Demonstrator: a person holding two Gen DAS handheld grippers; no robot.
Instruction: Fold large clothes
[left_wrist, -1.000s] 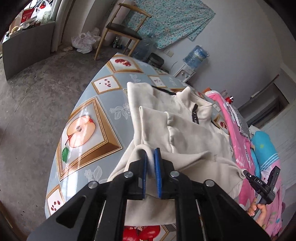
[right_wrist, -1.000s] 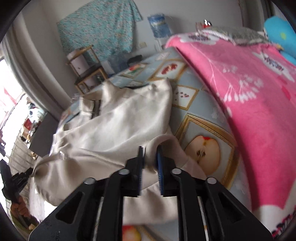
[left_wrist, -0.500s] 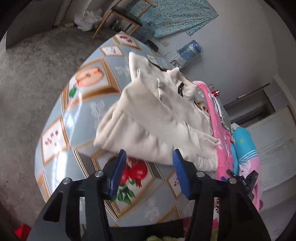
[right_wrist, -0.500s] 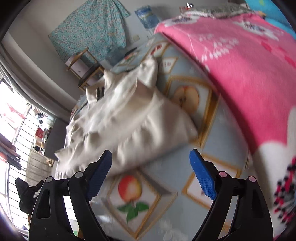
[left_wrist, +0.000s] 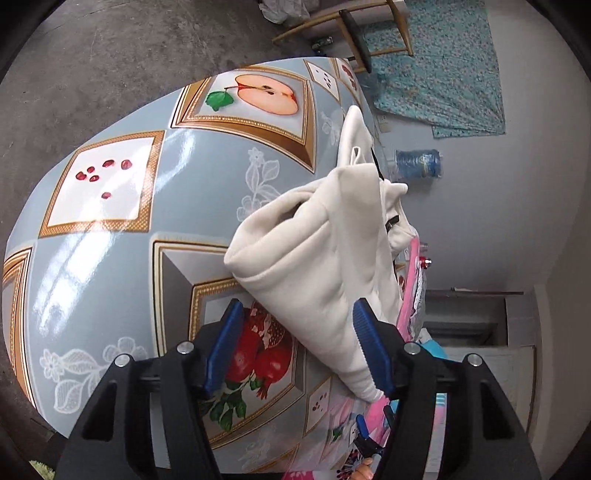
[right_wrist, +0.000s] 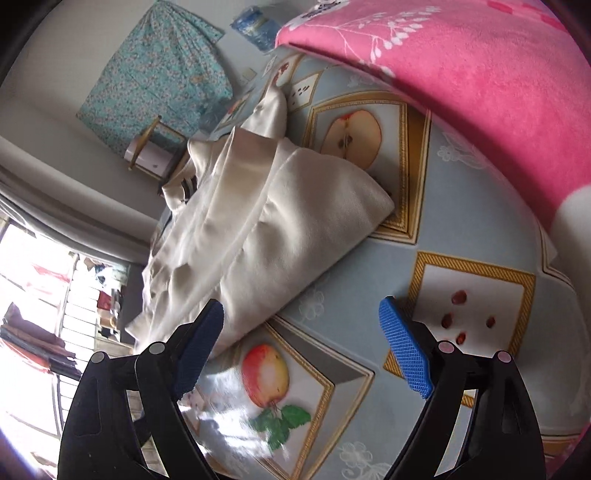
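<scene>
My left tool (left_wrist: 297, 347) is opening and my right tool (right_wrist: 301, 345) is spread, both empty, over the bench (left_wrist: 110, 236) beside the folded jacket (left_wrist: 325, 258), bare cloth toward its left edge, pink blanket (right_wrist: 480, 92) along the right.

The cream fleece jacket (left_wrist: 314, 266) lies on a pale blue tablecloth (left_wrist: 184, 206) printed with gold-framed apples, pomegranates and white lace flowers. A pink blanket (right_wrist: 480, 92) with white sprigs lies to its right, and a turquoise floral cloth (right_wrist: 155, 70) hangs on the far wall.
</scene>
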